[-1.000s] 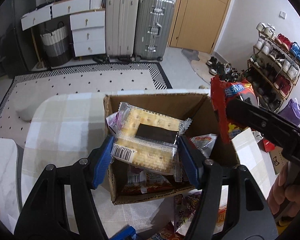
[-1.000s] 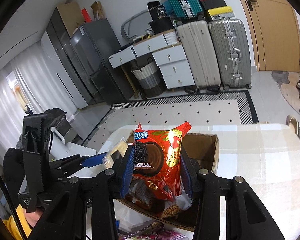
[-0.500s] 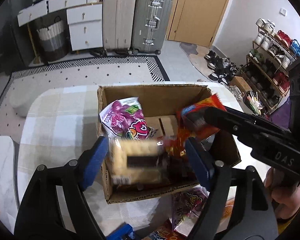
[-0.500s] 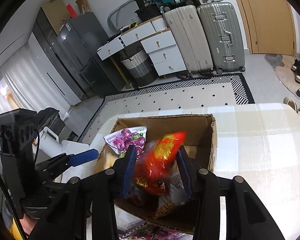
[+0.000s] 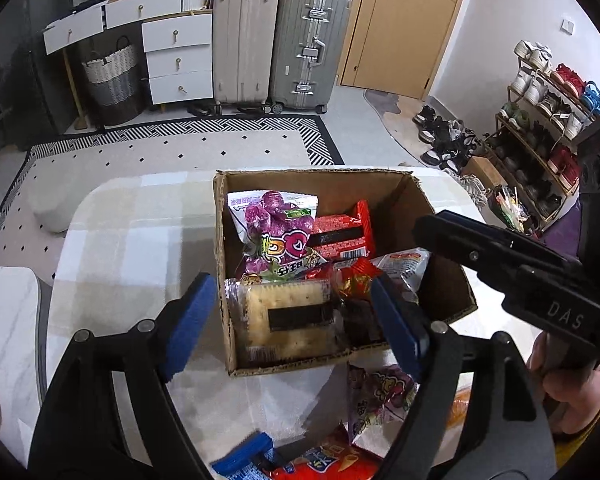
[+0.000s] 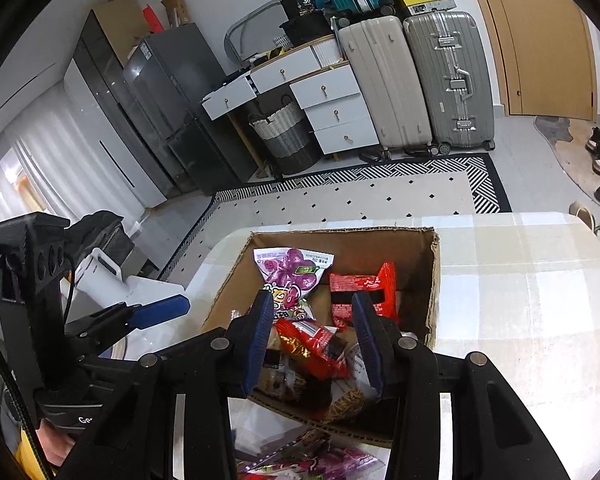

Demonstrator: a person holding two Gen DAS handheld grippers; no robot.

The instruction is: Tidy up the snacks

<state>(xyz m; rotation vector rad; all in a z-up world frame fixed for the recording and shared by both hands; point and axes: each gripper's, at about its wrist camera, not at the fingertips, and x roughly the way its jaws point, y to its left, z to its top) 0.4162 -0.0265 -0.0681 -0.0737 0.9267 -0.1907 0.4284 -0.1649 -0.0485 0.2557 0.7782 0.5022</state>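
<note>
An open cardboard box (image 5: 384,184) stands on the checked table. A cracker pack (image 5: 288,320) with a black label lies inside its near wall, free of my left gripper (image 5: 291,284), which hangs open above it with its pads wide apart. Deeper in lie a purple candy bag (image 5: 276,224) and a red bar with a black band (image 5: 340,236). My right gripper (image 6: 312,300) reaches over the box (image 6: 340,248), shut on a red cookie pack (image 6: 312,344). That pack is tipped forward, its far end down among the other packs.
Loose snack packs (image 5: 376,396) and a blue wrapper (image 5: 244,456) lie on the table (image 5: 132,248) in front of the box. A hand (image 5: 568,380) grips the right tool's handle. Suitcases, drawers and a shoe rack stand on the floor beyond the table's rounded far edge.
The left jaws opened and the cracker pack dropped from them into the box's near side. The red cookie pack swung from upright to forward and down between the right pads.
</note>
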